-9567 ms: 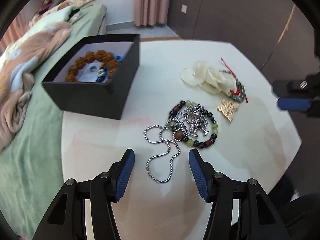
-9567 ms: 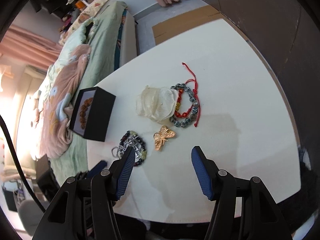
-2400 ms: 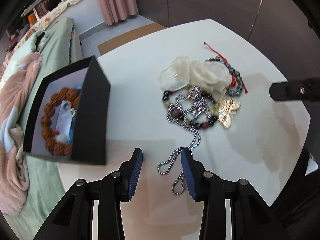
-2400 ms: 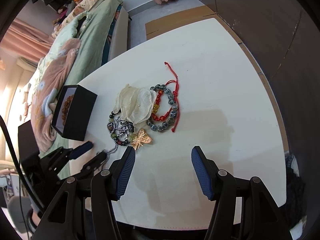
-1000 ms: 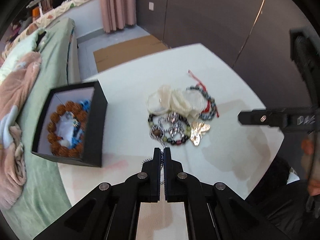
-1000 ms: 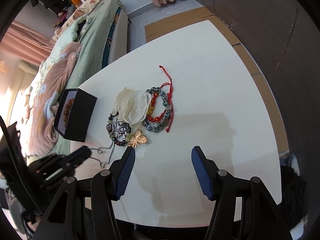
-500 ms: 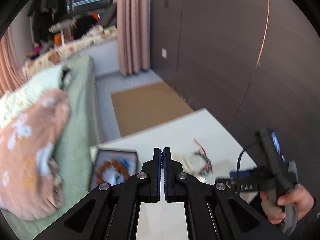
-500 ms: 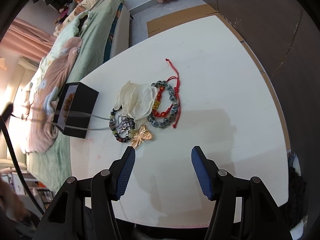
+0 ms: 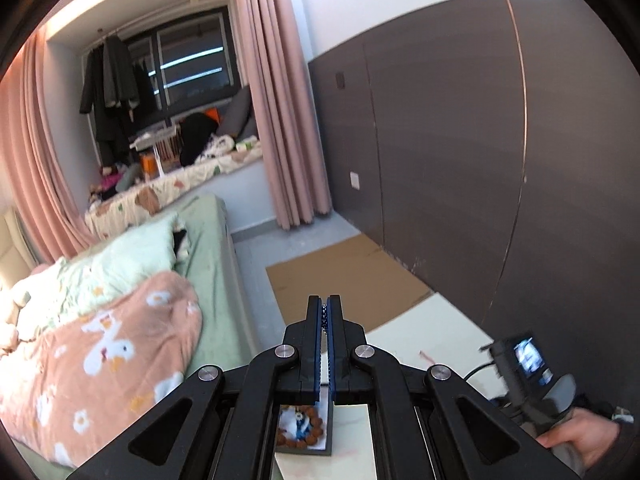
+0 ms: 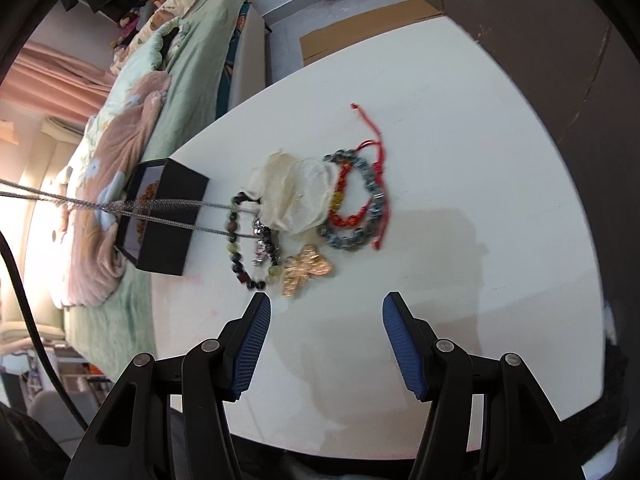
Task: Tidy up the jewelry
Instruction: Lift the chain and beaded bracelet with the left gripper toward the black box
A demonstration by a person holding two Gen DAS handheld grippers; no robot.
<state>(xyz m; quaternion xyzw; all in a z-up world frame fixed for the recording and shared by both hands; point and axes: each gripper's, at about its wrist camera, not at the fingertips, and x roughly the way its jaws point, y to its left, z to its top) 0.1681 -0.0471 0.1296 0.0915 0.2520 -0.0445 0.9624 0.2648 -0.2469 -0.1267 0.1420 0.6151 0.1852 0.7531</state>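
My left gripper (image 9: 325, 312) is shut on the silver chain necklace (image 10: 160, 206) and held high, tilted up toward the room. In the right wrist view the chain stretches taut from the left edge, across the black box (image 10: 168, 236), down to its pendant (image 10: 262, 248) inside the dark bead bracelet (image 10: 240, 252). The box (image 9: 304, 430) with a brown bead bracelet shows far below the left jaws. My right gripper (image 10: 324, 344) is open and empty above the white table (image 10: 460, 160), just in front of the gold butterfly brooch (image 10: 304, 270).
A cream fabric pouch (image 10: 292, 196) lies beside a red cord bracelet (image 10: 348, 200) and a grey bead bracelet (image 10: 360, 208). A bed with green and pink blankets (image 10: 132, 120) borders the table's left side. A dark wall panel (image 9: 480, 160) stands behind.
My left gripper closed on the chain and rose high, tilting up from the table. The chain pulled taut across the box. My right gripper stayed open over the table.
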